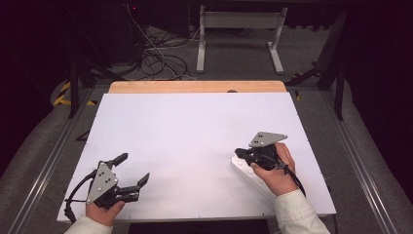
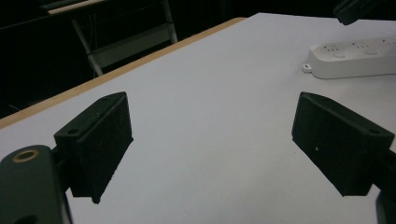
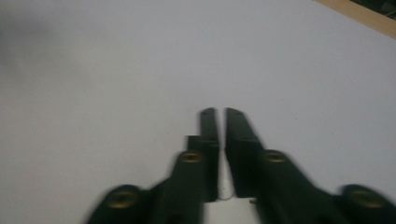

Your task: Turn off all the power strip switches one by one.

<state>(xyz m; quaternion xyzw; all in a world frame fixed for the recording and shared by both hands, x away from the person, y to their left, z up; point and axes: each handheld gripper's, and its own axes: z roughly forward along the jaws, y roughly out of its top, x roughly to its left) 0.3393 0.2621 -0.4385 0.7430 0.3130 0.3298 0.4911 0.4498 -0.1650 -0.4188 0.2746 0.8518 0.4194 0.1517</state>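
Observation:
My left gripper [image 1: 133, 168] rests near the front left corner of the white table [image 1: 195, 122], held by a hand. Its jaws stand wide open with bare table between them [image 2: 210, 140]. A white power strip [image 1: 239, 168] lies at the front right, its sockets facing up [image 2: 355, 58]. My right gripper [image 1: 240, 154] hovers over the strip's far end, held by a hand in a white sleeve. Its jaws are shut, with a hairline gap and nothing seen between them [image 3: 221, 113].
A wooden strip [image 1: 195, 87] runs along the table's far edge. Beyond it on the floor lie tangled cables [image 1: 156, 56] and a white metal stand [image 1: 238, 22]. Metal rails [image 1: 53, 156] flank the table. The wide middle of the white surface lies between the grippers.

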